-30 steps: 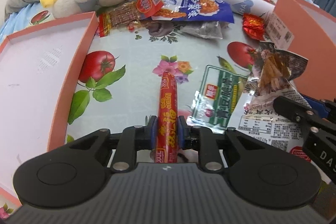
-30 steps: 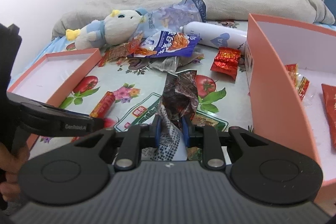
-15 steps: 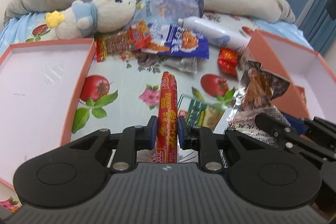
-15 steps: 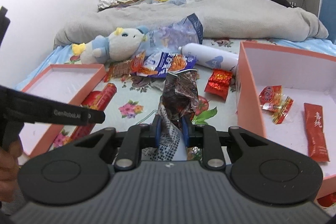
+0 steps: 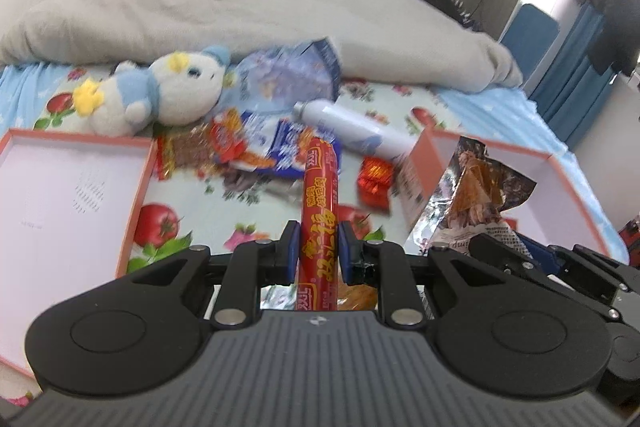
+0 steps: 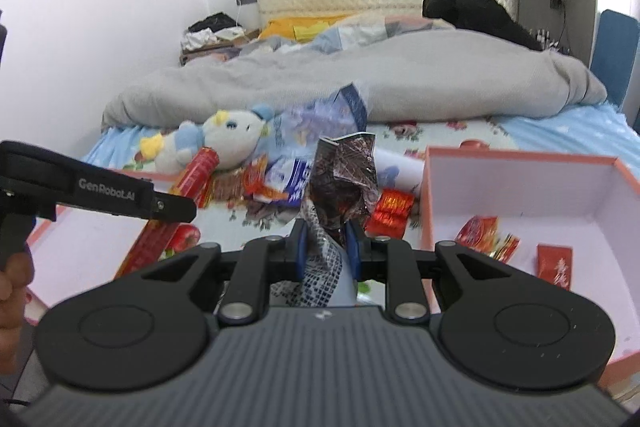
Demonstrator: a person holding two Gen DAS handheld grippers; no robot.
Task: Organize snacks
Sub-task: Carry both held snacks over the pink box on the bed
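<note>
Left wrist view shows the left gripper (image 5: 318, 247) clamped on a sausage (image 5: 320, 203) pointing straight ahead, left box (image 5: 60, 203) to its left, while the right gripper (image 6: 326, 247) pinches a packet (image 6: 344, 183), right box (image 6: 520, 187) to its right.

Red sausage stick (image 5: 320, 203), yellow lettering; pink-rimmed boxes (image 6: 520, 163); tomato-print sheet (image 5: 160, 223); grey duvet (image 5: 240, 15).

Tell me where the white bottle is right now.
In the left wrist view the white bottle lies on its side on the flowered bedsheet, centre-right, between the blue snack bag and the right-hand pink box, behind the red foil packet.
</note>
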